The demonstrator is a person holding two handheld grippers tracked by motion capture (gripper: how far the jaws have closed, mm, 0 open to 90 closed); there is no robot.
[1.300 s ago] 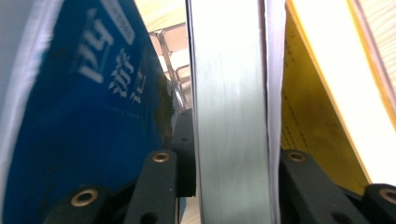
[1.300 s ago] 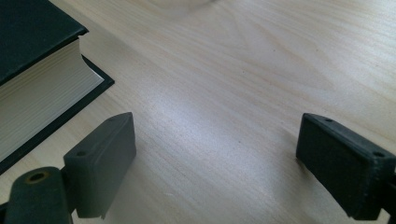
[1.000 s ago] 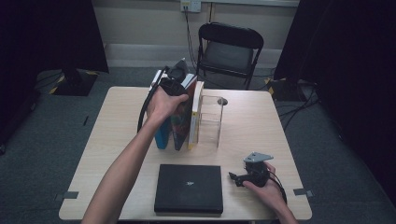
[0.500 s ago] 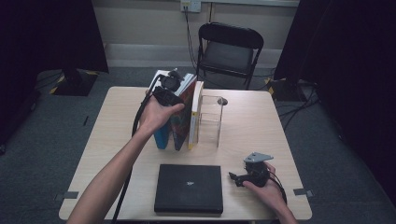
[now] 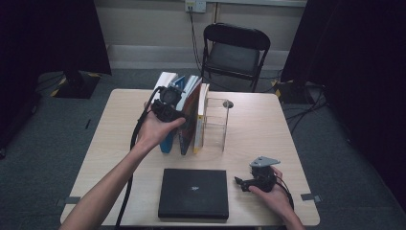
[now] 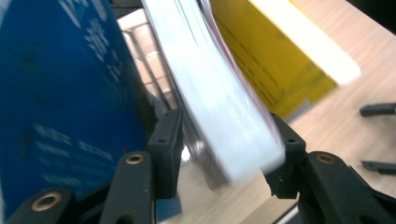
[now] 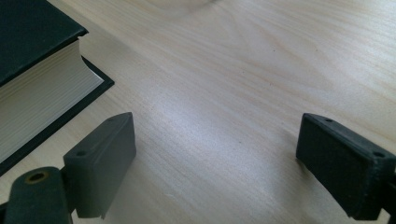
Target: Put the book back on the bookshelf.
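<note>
Three books stand in a row on the table [image 5: 263, 129], leaning left: a blue book [image 5: 167, 141] [image 6: 56, 93], a middle book [image 5: 189, 124] and a yellow book [image 5: 201, 120] [image 6: 275, 60]. My left gripper [image 5: 174, 111] [image 6: 226, 126] is at their tops. Its jaws have just been closing and straddle the middle book's white page edge [image 6: 210, 93]. The right-hand pad touches the pages and a narrow gap shows at the other pad. My right gripper [image 5: 242, 183] [image 7: 217, 135] rests open on the table at the front right, with bare wood between its jaws.
A clear bookend [image 5: 218, 122] stands to the right of the yellow book. A black book [image 5: 194, 191] [image 7: 28, 37] lies flat at the front middle, just left of the right gripper. A black folding chair [image 5: 234, 48] stands behind the table.
The left hand has drawn toward the near side and a little left and down along the book tops. The right hand has stayed put.
</note>
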